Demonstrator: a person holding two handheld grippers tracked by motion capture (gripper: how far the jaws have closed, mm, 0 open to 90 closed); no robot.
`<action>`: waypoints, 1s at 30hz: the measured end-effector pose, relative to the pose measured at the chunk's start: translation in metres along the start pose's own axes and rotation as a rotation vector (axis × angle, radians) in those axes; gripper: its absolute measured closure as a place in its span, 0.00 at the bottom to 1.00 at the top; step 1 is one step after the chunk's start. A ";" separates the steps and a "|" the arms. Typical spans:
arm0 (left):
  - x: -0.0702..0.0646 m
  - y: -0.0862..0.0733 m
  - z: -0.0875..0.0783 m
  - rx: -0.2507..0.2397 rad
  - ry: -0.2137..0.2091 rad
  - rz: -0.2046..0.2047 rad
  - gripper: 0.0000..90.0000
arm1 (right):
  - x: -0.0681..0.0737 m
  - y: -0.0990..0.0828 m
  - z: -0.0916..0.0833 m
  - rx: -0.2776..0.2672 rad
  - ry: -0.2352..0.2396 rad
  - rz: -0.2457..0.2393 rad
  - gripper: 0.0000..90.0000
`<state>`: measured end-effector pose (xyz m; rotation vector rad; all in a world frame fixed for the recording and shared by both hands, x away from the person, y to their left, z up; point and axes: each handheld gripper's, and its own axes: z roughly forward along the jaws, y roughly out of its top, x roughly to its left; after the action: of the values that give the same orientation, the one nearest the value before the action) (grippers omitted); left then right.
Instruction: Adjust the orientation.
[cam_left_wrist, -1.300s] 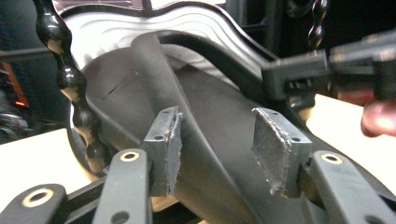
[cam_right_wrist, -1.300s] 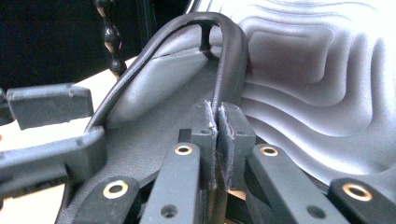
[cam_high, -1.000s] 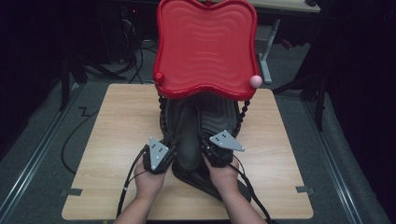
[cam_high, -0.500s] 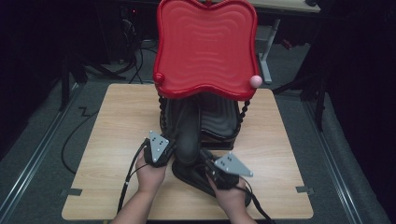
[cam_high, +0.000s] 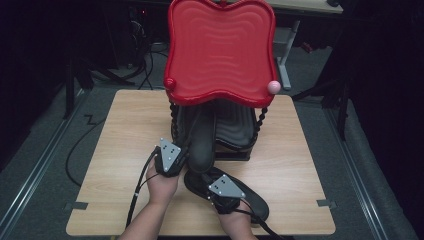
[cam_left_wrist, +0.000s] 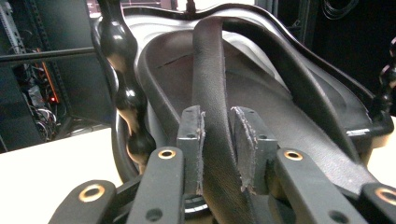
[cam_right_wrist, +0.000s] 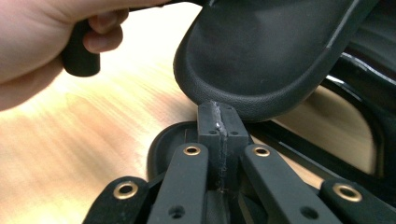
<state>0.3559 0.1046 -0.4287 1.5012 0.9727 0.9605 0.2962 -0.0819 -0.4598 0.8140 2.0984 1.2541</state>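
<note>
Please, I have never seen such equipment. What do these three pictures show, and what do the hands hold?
A person at a table holds a tool with two black jaws in each hand. One picture looks down from above. The other two come from a camera on each tool. On the table stands a red-topped rack. The left gripper clamps the strap of a black slipper that leans on the rack. The right gripper has its jaws pressed together, over a second slipper lying flat.

I saw a dim room, grey floor (cam_high: 55, 165) with a metal rail (cam_high: 35, 187), cables (cam_high: 145, 60) behind the tabletop's far edge.
</note>
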 end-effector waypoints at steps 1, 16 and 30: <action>0.001 0.001 0.001 0.000 0.001 -0.005 0.79 | -0.001 0.002 0.003 0.001 -0.010 -0.006 1.00; -0.012 -0.023 -0.039 0.014 -0.100 -0.067 0.65 | -0.015 0.015 0.020 -0.010 -0.050 -0.015 1.00; -0.038 -0.042 -0.023 0.080 -0.079 -0.006 0.66 | -0.036 0.018 0.017 -0.046 -0.078 0.028 0.99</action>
<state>0.3174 0.0813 -0.4703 1.5902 0.9674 0.8604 0.3354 -0.0919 -0.4450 0.8606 1.9964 1.2601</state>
